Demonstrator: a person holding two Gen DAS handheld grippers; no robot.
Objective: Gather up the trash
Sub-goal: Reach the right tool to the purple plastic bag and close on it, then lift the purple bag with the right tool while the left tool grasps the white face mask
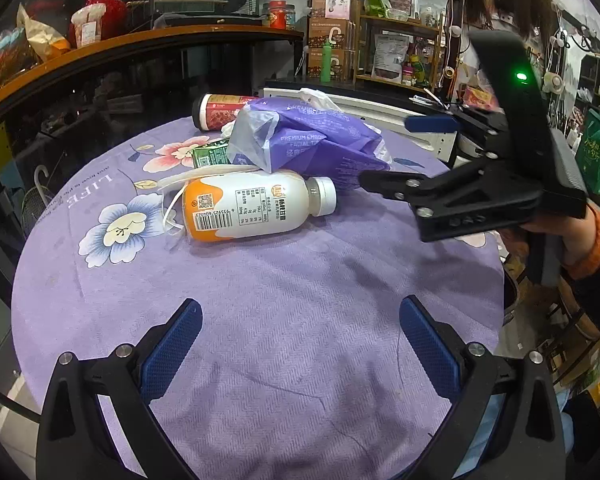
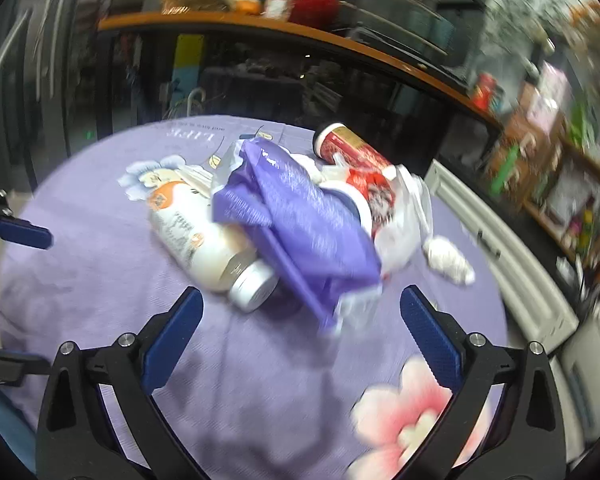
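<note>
Left tongs: blue-padded fingers spread wide, nothing between them, held over the near part of the round tabletop covered in a lilac floral cloth. Right tongs: likewise spread and empty, held over the same cloth, their tips close to the nearest trash.

Trash lies in one cluster toward the far half of the tabletop. Nearest to the left tongs is a white plastic bottle with an orange label and silver-white cap, on its side, the cap pointing to the right edge in the left wrist view. A white plastic strip lies along its far side. Behind and partly over the bottle sits a crumpled purple plastic tissue wrapper, touching it. A small green carton shows at the wrapper's left. Farther back, near the far edge, a red cylindrical canister with a dark cap lies on its side. The right wrist view, blurred, shows a crumpled white paper wad lying apart at the right edge of the cluster.

Beyond the tabletop stands a dark glass counter with an orange wooden top
</note>
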